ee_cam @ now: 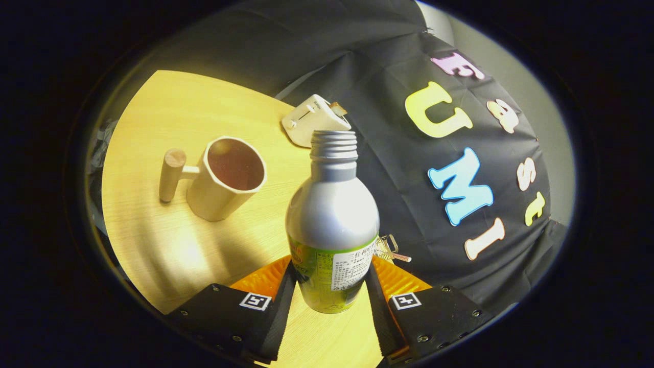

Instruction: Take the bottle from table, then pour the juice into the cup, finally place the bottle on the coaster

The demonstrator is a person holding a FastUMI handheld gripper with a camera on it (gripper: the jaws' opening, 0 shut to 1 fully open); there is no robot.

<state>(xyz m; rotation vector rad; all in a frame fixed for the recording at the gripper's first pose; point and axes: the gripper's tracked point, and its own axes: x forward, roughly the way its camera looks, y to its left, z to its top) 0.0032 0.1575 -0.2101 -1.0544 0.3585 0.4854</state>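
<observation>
While the bottle point(332, 225) sits between the fingers point(276, 306) in the gripper view, the first step looks done or nearly so: both fingers lie against its lower sides, one at about 8 o'clock of its base and the other at about 4 o'clock, so the gripper point(331, 299) appears closed on it with only the bottle's width between them. The bottle is uncapped, its threaded neck pointing to 12 o'clock, and it stands roughly in line with the fingers. Whether its base touches the surface point(153, 240) or is just lifted I cannot tell, though the tilted look of the scene suggests it is being carried. From the bottle, the cup point(225, 179) lies at about 10 o'clock, well apart, upright on the surface, its handle sticking out toward 9 o'clock; its inside is dark, and I cannot tell whether it holds any liquid. Beyond the bottle's neck, at about 12 o'clock, a small white toaster point(314, 120) rests near the surface's far edge. Just past the finger at 3 o'clock of the bottle's base, a small metal clip point(391, 250) shows against the cloth. By my judgement, pouring is still ahead: the neck is not over the cup. Setting the bottle on a coaster also remains.
</observation>
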